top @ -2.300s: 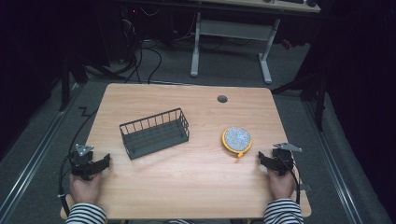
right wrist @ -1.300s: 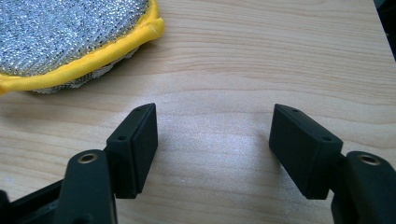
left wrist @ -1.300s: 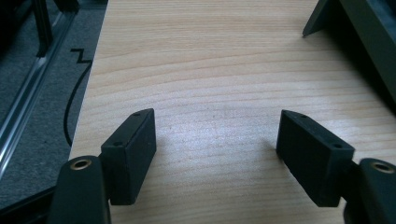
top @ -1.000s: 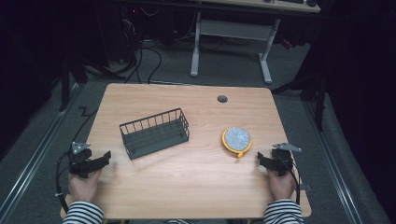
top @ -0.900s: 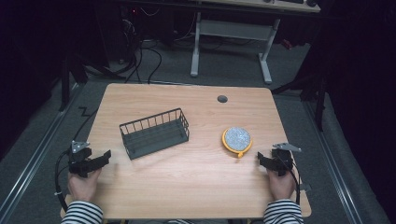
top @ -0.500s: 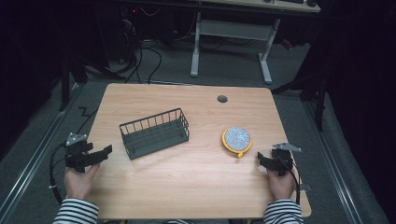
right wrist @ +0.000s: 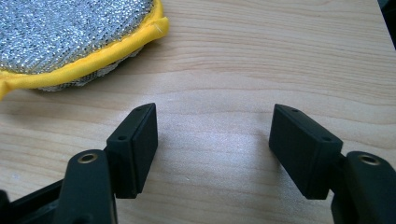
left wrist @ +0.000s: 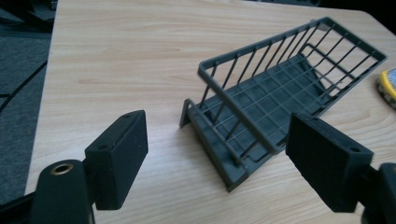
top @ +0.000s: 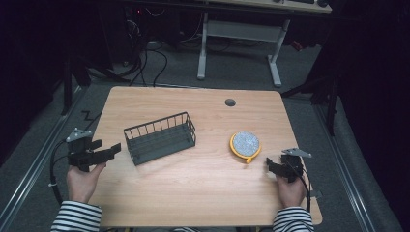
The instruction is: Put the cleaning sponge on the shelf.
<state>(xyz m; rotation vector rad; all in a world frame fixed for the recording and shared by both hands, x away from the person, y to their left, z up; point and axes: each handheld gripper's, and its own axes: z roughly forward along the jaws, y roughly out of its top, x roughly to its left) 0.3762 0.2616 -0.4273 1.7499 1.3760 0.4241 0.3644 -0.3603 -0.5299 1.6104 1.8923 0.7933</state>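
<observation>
The left gripper view shows the left tool (left wrist: pixel 215 158), jaws apart and empty, facing the near end of the one dark wire basket (top: pixel 160 137); the right gripper view shows the right tool (right wrist: pixel 212 149), jaws apart, just short of the one yellow-rimmed silver scouring pad (top: pixel 245 144); the high view alone shows both on a pale wooden desk (top: pixel 193 193), with dark floor, cables and another desk's legs behind.
</observation>
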